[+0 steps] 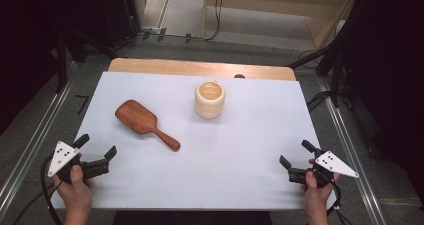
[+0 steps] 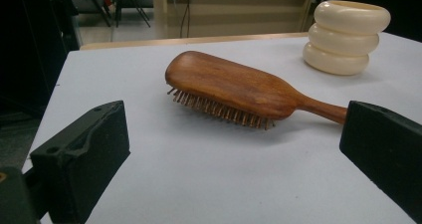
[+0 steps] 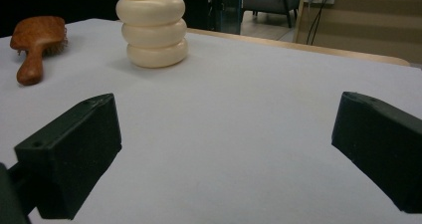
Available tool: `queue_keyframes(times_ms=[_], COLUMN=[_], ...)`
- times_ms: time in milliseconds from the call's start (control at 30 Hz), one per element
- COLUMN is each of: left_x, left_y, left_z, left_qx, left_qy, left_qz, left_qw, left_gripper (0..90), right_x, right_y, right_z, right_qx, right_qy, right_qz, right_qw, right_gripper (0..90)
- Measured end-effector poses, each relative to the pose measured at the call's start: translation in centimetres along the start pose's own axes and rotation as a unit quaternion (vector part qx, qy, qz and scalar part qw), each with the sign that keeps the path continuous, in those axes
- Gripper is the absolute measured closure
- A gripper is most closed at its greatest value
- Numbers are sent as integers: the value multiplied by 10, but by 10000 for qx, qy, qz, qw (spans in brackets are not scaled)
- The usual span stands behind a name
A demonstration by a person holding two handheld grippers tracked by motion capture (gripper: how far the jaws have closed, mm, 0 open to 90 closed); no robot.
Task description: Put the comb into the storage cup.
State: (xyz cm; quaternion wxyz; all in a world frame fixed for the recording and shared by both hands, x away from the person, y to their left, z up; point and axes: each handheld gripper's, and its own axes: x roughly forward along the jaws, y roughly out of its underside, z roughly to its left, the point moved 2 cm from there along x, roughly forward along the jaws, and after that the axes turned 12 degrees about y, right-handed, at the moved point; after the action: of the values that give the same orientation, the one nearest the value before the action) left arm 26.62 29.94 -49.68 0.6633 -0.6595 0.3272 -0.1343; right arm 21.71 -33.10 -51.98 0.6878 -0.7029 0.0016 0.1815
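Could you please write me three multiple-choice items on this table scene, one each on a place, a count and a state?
1. Where does the wooden hairbrush lie relative to the cream holder, seen from the high view?
A. To its left
B. To its right
C. Inside it

2. How many stacked rings make up the cream holder's wall?
A. Two
B. Three
C. Five

3. How does the hairbrush lie on the white table cover?
A. Bristles up
B. Standing on its handle
C. Bristles down

Answers:
1. A, the high view shows the brush left of the holder and apart from it.
2. B, both gripper views show three rounded bulges.
3. C, the left gripper view shows the bristles under the smooth wooden back.
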Motion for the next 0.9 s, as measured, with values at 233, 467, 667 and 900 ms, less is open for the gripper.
queue_keyframes(times_ms=[233, 467, 667, 900], left_x=[-3, 2, 19, 41], left_y=[-7, -23, -42, -58], left_z=[-4, -20, -31, -39], left_qx=[-113, 47, 200, 294], left_qy=[286, 417, 657, 888], left_qz=[-208, -233, 164, 365], left_qw=[9993, 9988, 9975, 9949], left_gripper=[30, 397, 715, 890], right_x=[0, -1, 0, 1], right_y=[0, 1, 1, 1], right_z=[1, 2, 3, 3], right_qx=[-41, -12, -44, -35], right_qy=[-12, -17, -25, -41], right_qz=[-23, -10, 17, 26], right_qw=[10000, 10000, 10000, 10000], right_gripper=[0, 0, 0, 0])
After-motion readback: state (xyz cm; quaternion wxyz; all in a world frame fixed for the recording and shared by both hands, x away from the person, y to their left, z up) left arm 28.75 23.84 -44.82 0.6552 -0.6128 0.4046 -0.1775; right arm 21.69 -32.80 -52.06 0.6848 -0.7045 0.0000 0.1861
